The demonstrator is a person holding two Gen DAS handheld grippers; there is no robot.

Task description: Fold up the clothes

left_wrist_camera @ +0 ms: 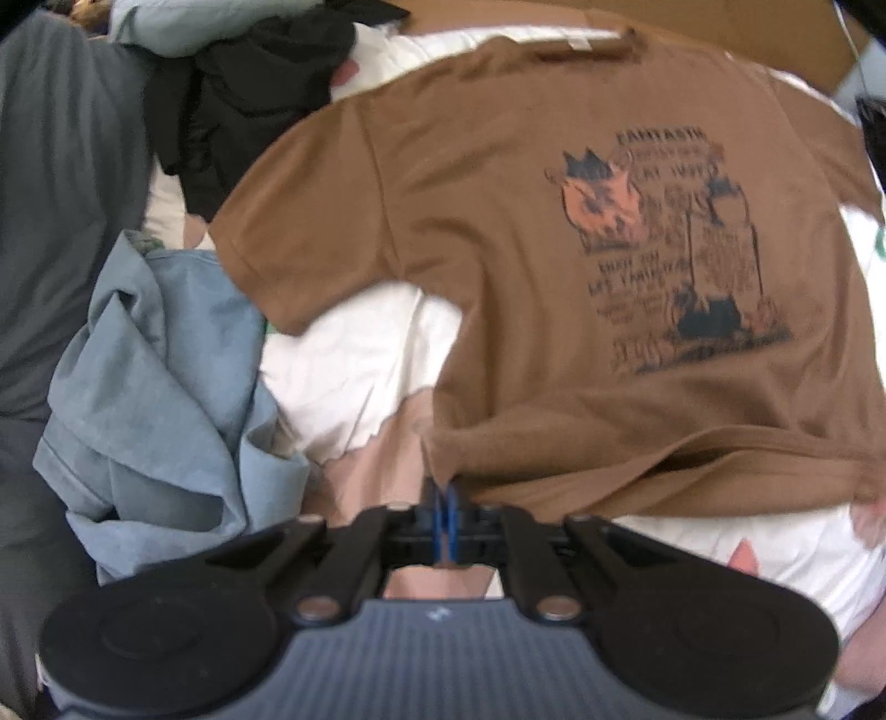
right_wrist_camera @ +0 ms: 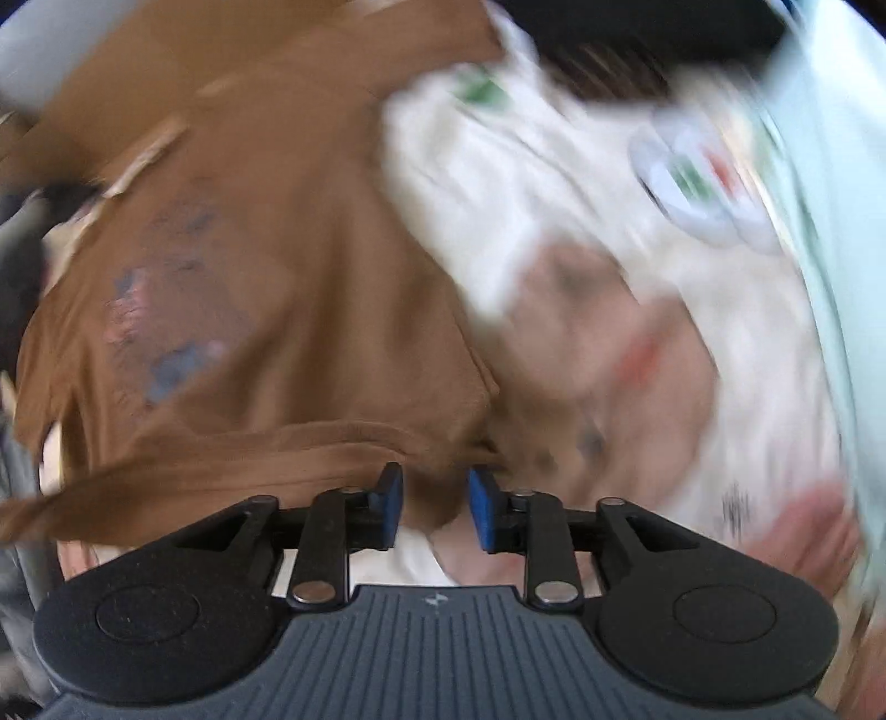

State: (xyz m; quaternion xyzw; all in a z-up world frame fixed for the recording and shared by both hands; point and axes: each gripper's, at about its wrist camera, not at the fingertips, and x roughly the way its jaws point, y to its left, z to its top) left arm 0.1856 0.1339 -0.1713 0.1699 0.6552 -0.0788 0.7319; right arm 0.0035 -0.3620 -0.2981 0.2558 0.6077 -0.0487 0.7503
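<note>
The left gripper (left_wrist_camera: 443,518) is pinching the brown shirt's (left_wrist_camera: 554,232) hem, its "FANTASTIC" print sharp here only. The right gripper (right_wrist_camera: 434,507) is gaping, holding nothing, over the blurred bedding (right_wrist_camera: 637,332).

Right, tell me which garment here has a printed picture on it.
The brown T-shirt, spread flat with a dark and orange graphic. The crumpled light blue garment and the black one beside it look plain.

Soft daylight on a made bed

A white quilted bed cover with pink patches (left_wrist_camera: 360,354) fills the scene; a flat brown cardboard panel (left_wrist_camera: 692,22) lies beyond its far edge.
</note>
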